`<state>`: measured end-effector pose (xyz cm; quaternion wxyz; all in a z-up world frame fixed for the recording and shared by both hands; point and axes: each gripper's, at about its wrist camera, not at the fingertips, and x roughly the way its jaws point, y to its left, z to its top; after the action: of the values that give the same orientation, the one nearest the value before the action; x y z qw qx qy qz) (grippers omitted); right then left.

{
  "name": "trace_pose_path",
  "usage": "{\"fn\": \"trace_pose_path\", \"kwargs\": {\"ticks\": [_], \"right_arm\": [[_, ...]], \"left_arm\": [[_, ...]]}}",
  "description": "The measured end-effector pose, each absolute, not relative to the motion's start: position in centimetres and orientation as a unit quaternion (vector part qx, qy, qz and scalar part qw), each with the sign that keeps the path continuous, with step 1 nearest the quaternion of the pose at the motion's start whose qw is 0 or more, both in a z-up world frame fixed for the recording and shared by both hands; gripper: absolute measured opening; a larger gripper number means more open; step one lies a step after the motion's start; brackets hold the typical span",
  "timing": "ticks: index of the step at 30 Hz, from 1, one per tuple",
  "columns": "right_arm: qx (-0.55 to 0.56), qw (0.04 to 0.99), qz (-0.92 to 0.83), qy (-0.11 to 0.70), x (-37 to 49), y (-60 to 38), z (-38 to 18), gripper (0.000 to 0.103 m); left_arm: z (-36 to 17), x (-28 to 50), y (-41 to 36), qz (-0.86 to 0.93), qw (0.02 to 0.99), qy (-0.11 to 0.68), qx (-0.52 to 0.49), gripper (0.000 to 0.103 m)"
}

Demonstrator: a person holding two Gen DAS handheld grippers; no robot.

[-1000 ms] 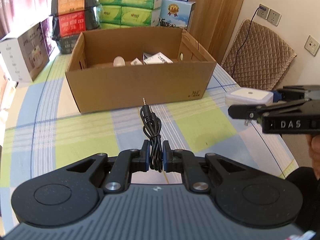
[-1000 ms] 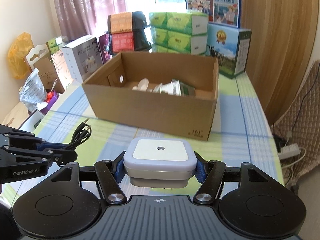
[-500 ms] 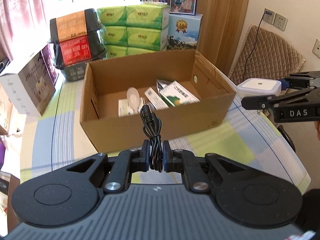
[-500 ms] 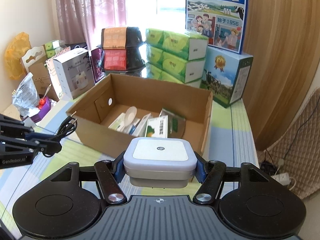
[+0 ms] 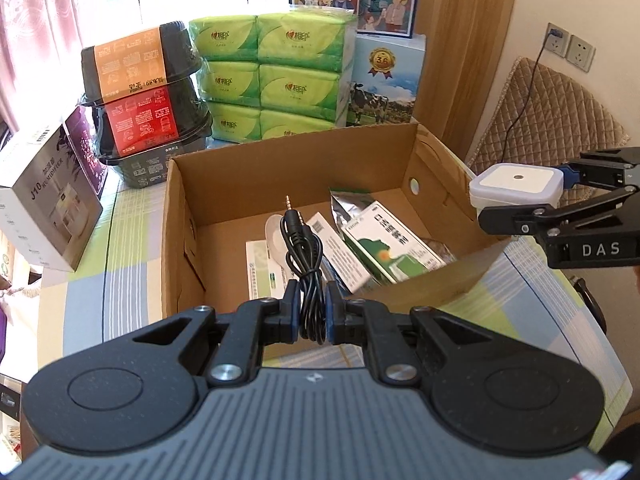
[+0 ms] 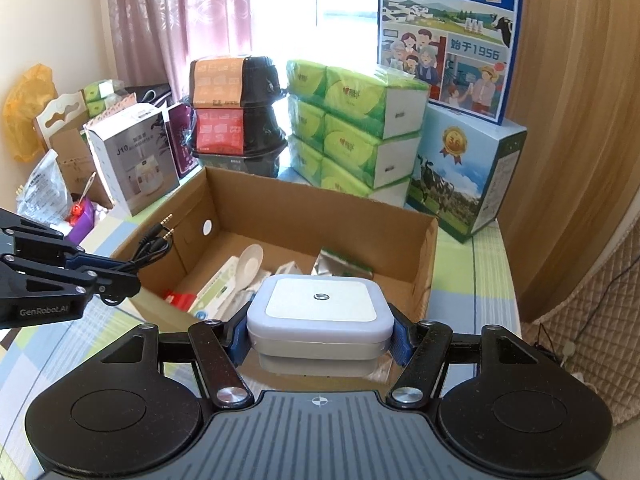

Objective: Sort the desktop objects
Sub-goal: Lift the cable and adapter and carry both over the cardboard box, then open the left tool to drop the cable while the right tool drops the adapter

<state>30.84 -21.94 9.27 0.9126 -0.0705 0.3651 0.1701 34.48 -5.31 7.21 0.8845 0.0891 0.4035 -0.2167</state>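
Left gripper (image 5: 313, 312) clamped on coiled audio cable (image 5: 303, 256); right gripper (image 6: 319, 330) pinching white night light (image 6: 319, 312). Both raised since a second earlier, now above cardboard box (image 5: 288, 160) at frame centre; release judged next.

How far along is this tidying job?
Partly done, it seems. The cardboard box already holds a white spoon, a green and white packet and other small packs. In hand: the left gripper is shut on a black audio cable, the right gripper on a white square device, both near the box rim. Left: dropping both in.
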Motion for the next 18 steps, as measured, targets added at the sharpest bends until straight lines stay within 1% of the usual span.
{"fn": "trace_pose_path", "kwargs": {"ticks": [9,16,17,18], "right_arm": [[-0.076,0.909,0.165,0.375,33.6,-21.6,7.9,0.062],[-0.070,0.905,0.160,0.388,35.0,-21.9,6.5,0.062],[-0.069,0.905,0.159,0.389,35.2,-21.9,6.4,0.062],[-0.069,0.905,0.158,0.390,35.3,-21.8,6.4,0.062]], "left_arm": [[5.8,38.0,-5.6,-0.211,0.884,0.408,0.088,0.009],[4.5,40.4,-5.3,-0.208,0.887,0.409,0.050,0.010],[4.3,40.8,-5.3,-0.204,0.887,0.412,0.042,0.011],[4.1,41.1,-5.2,-0.201,0.886,0.416,0.034,0.023]]}}
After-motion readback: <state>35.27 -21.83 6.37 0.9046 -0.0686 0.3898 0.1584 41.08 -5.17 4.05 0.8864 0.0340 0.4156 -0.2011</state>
